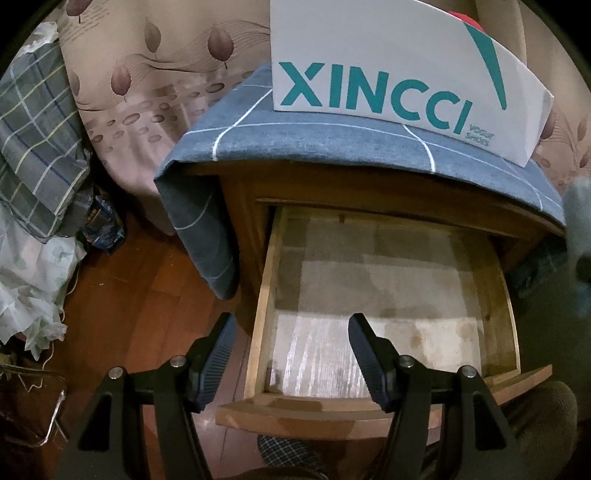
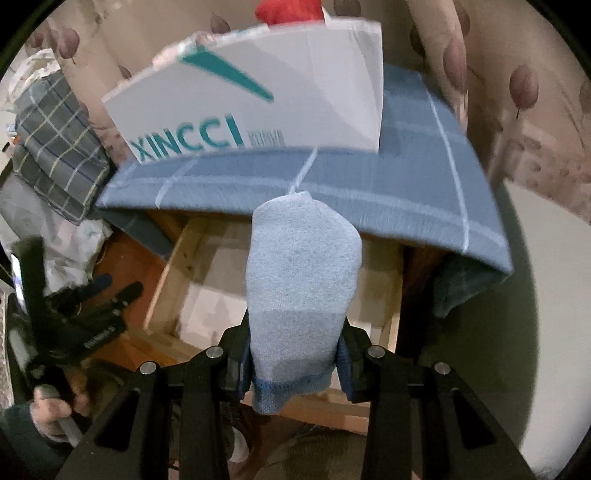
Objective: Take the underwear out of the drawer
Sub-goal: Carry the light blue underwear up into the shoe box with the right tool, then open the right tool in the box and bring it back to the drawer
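Big patterned curtain (image 1: pixel 155 74) fills the background, brown leaves on beige, and in front of it stands the wooden nightstand (image 1: pixel 236 192) with a blue checked cloth (image 1: pixel 332 144) draped over its top and hanging down the left side. On that cloth sits a white shoebox (image 1: pixel 388 66) with teal XINCCI lettering, something red (image 2: pixel 288 11) poking up behind it. Off to the left, a heap of plaid bedding (image 1: pixel 33 140) over a reddish wood floor (image 1: pixel 147 314).

The drawer (image 1: pixel 266 295) is pulled right out, and its paper-lined bottom lies bare in the left wrist view.

Now the action: the right gripper (image 2: pixel 295 354) has its jaws pressed in on a light blue knitted underwear piece (image 2: pixel 303 273), pinching it near the darker hem, the rest of the fabric bulging forward between the fingers, up above the drawer and in front of the cloth's edge. The right wrist view is blurred.

The left gripper (image 1: pixel 291 332) hangs over the drawer's front left corner, jaws parted about halfway, nothing between them. From the right wrist view, a hand (image 2: pixel 55 410) grips its handle at lower left.
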`<action>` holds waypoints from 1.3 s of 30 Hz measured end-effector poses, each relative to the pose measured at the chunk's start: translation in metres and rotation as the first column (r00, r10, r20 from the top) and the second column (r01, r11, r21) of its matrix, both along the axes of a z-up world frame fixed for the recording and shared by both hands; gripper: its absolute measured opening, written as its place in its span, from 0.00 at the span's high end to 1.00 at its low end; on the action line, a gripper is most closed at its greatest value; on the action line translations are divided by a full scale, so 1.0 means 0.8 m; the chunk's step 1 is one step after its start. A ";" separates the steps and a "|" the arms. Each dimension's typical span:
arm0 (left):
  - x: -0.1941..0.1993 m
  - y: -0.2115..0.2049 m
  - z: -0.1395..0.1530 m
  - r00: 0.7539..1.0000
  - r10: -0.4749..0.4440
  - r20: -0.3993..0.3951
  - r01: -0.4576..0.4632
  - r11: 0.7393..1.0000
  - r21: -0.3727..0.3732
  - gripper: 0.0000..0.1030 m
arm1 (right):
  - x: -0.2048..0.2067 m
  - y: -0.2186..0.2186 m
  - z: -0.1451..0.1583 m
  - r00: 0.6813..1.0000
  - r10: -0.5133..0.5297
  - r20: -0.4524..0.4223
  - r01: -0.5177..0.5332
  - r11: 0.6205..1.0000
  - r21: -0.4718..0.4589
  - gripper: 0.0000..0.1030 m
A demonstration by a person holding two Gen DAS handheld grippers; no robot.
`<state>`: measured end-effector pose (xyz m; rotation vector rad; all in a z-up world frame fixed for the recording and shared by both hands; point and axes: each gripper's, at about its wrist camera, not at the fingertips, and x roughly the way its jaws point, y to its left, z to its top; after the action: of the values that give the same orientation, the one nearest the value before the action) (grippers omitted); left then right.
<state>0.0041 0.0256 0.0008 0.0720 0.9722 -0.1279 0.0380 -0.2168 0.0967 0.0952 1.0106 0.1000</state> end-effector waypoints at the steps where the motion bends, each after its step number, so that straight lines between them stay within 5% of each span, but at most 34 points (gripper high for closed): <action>1: -0.001 0.000 0.001 1.000 -0.001 0.003 0.001 1.000 0.001 0.37 | 0.000 0.000 0.009 1.000 0.004 0.011 -0.004 1.000 -0.002 0.67; 10: -0.004 -0.005 0.004 1.000 -0.012 0.027 0.011 0.999 0.030 0.37 | 0.028 0.012 0.094 0.994 0.040 0.103 -0.041 0.999 0.008 0.67; 21: -0.004 -0.012 0.004 0.999 -0.021 0.035 0.018 0.998 0.066 0.37 | 0.135 0.046 0.180 0.978 0.085 0.190 -0.085 0.996 -0.009 0.66; 30: -0.005 -0.015 0.004 0.999 -0.027 0.048 0.022 0.995 0.098 0.37 | 0.219 0.080 0.151 0.989 0.100 0.107 -0.095 0.994 -0.057 0.66; 39: 0.000 -0.005 0.001 1.000 -0.006 0.018 0.005 0.999 0.052 0.37 | 0.262 0.079 0.094 0.996 0.081 0.025 -0.077 0.986 -0.151 0.66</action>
<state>0.0044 0.0216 0.0016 0.1231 0.9577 -0.1069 0.2474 -0.1533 0.1718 -0.0835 0.9877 0.0971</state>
